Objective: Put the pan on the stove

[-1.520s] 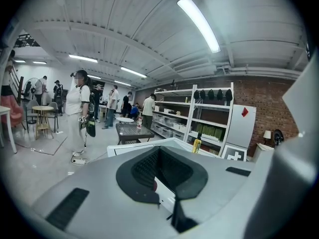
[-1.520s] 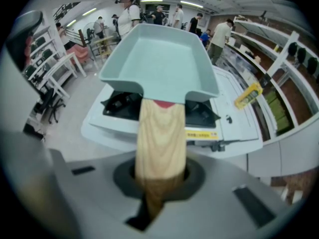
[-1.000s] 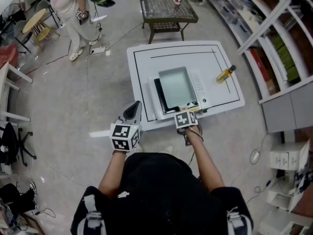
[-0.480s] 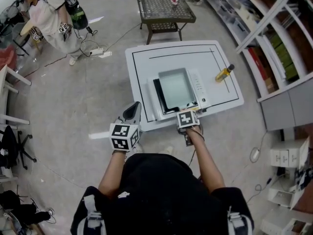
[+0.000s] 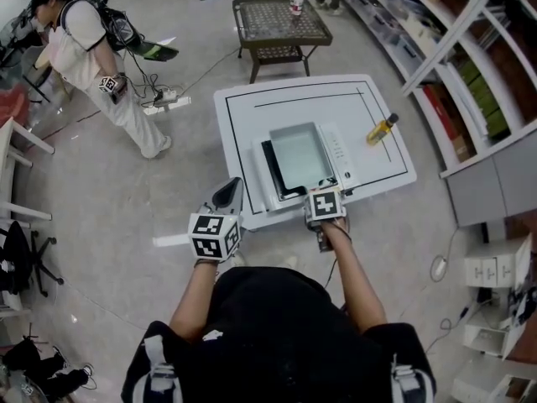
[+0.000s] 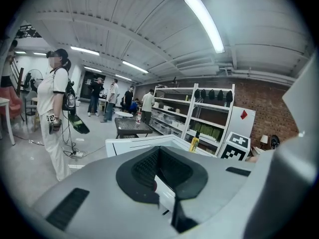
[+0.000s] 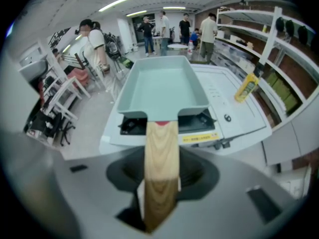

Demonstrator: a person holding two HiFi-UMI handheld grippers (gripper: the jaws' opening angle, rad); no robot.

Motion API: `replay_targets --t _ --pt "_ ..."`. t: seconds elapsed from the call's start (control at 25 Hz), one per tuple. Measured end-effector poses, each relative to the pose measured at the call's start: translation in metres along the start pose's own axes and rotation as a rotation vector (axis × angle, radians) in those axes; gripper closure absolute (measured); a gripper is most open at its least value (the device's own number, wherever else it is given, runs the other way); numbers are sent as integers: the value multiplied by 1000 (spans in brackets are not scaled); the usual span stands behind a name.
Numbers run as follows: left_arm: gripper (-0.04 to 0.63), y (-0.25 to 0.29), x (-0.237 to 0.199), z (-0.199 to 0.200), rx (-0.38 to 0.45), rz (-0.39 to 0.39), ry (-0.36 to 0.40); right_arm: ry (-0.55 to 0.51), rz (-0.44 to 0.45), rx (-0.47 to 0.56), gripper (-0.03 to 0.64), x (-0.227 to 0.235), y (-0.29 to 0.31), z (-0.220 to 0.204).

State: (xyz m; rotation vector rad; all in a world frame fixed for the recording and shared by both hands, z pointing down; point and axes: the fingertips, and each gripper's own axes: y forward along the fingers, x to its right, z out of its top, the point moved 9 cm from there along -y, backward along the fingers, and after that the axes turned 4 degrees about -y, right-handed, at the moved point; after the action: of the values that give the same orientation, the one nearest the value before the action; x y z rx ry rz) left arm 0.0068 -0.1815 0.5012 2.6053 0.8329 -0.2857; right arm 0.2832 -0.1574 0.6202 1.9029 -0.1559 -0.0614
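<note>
A pale green rectangular pan (image 5: 298, 154) rests on the black-topped stove (image 5: 270, 164) on the white table (image 5: 243, 107). Its wooden handle (image 7: 160, 153) points back toward me, off the stove's front. My right gripper (image 5: 324, 190) is at the table's near edge with that handle between its jaws. The jaws are opening, and dark gaps show on both sides of the wood in the right gripper view. There the pan (image 7: 162, 88) sits flat on the stove (image 7: 199, 121). My left gripper (image 5: 228, 195) hangs left of the table over the floor, shut and empty.
A yellow bottle (image 5: 382, 128) lies on the table's right side. A metal mesh table (image 5: 281, 19) stands beyond. Shelving (image 5: 470, 74) runs along the right. A person (image 5: 92, 57) walks at the far left, with cables and a power strip (image 5: 164, 103) on the floor.
The right gripper's marker cube has edged slightly forward at the pan's handle. The person at the far left has walked across the floor. The pan has stayed on the stove.
</note>
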Motion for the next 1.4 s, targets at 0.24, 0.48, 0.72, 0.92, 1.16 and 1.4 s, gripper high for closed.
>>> replay_targets --t 0.24,0.48,0.72,0.92,1.16,1.4 --pt "571 -3 -2 4 7 3 4 22 11 50 440 2 -10 4" --pt "571 -1 4 11 -1 -17 31 27 41 125 436 3 -24 8" --pt "571 1 9 18 -3 -45 63 20 34 206 436 6 -48 16" --pt "571 -1 15 33 37 -32 128 8 88 357 437 8 -80 33" --pt "571 -6 28 54 85 -53 172 -81 36 630 496 2 -133 54" --pt "571 -11 37 71 135 -83 210 -125 14 845 577 -5 -166 65"
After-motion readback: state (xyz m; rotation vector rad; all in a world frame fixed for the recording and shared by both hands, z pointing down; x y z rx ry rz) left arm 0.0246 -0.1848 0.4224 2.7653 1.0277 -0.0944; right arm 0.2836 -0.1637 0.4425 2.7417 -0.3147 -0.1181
